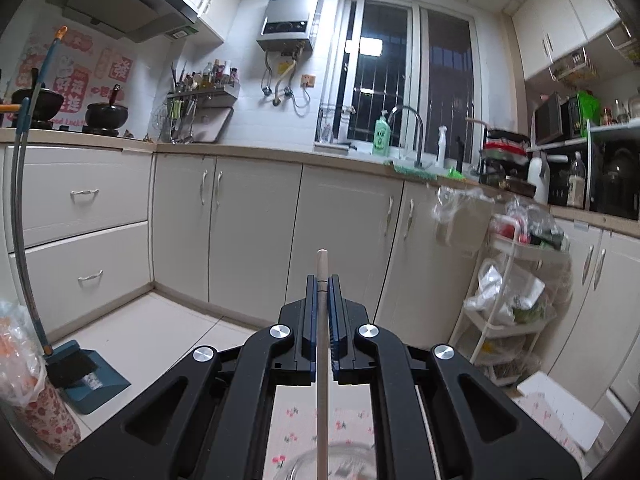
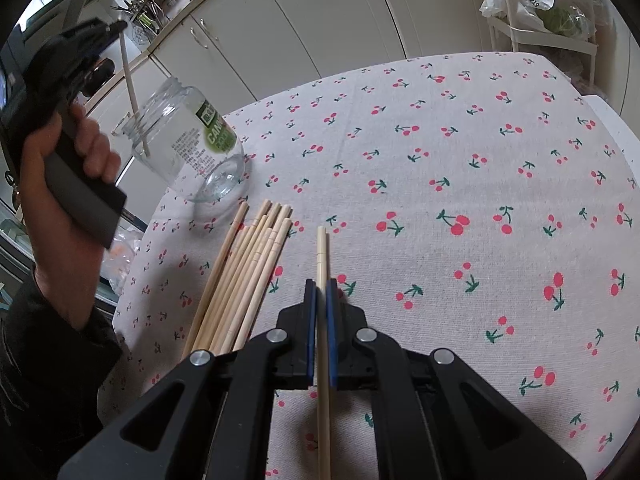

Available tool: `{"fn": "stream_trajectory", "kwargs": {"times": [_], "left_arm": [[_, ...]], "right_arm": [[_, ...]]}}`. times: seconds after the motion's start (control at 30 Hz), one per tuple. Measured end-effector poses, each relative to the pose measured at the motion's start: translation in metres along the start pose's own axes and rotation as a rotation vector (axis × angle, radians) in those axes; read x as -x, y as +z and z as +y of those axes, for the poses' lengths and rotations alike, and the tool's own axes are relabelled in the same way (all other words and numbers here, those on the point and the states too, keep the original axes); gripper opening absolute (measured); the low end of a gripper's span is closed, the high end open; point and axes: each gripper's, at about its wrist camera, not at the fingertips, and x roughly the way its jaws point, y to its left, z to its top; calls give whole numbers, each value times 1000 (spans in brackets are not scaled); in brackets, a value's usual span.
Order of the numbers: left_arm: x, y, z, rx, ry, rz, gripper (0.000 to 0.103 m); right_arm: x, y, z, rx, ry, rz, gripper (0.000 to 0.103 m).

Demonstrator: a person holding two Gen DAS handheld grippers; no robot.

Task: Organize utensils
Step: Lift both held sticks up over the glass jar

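The bundle of wooden chopsticks [image 2: 240, 276] lies on the cherry-print tablecloth [image 2: 460, 168], in the near-left part of the table, with the tips pointing away from you and a little to the right. Just beyond their far ends stands the clear glass jar [image 2: 192, 144] with a green label, close to the left edge of the table; through the fisheye it looks tilted.

Your right gripper [image 2: 320, 286] has its two blue pads closed on a single chopstick [image 2: 322, 256], which runs straight along the fingers and sticks out past them. It lies just to the right of the bundle, apart from it; whether it rests on the cloth or is lifted a little I cannot tell.

Your left gripper [image 2: 114, 26] is raised at the far left, above the jar, and your left hand [image 2: 76, 152] holds its handle. It is closed on another chopstick [image 2: 132, 88], and this stick goes down through the mouth of the jar; its lower end is seen inside the glass. In the left wrist view the same gripper [image 1: 322, 280] has the pads pressed on the stick [image 1: 322, 320], and the rim of the jar [image 1: 332, 460] shows blurred at the bottom edge.

Behind the table there are white kitchen cabinets [image 1: 248, 224], a sink faucet [image 1: 412, 128] under the window, and a white trolley [image 1: 508, 300] with bags at the right.
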Motion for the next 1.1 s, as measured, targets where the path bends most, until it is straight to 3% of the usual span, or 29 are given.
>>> {"fn": "stream_trajectory", "kwargs": {"times": [0.53, 0.6, 0.67, 0.83, 0.97, 1.1], "left_arm": [[43, -28, 9, -132, -26, 163, 7], [51, -27, 14, -136, -26, 178, 14], [60, -28, 19, -142, -30, 191, 30], [86, -27, 36, -123, -35, 211, 48], [112, -33, 57, -70, -27, 224, 62], [126, -54, 79, -24, -11, 278, 67]], "right_arm": [[0, 0, -1, -48, 10, 8, 6], [2, -1, 0, -61, 24, 10, 6], [6, -2, 5, -71, 39, -2, 6], [26, 0, 24, -79, 78, -71, 6], [49, 14, 46, -70, 121, -181, 6], [65, 42, 73, -58, 167, -334, 6]]}}
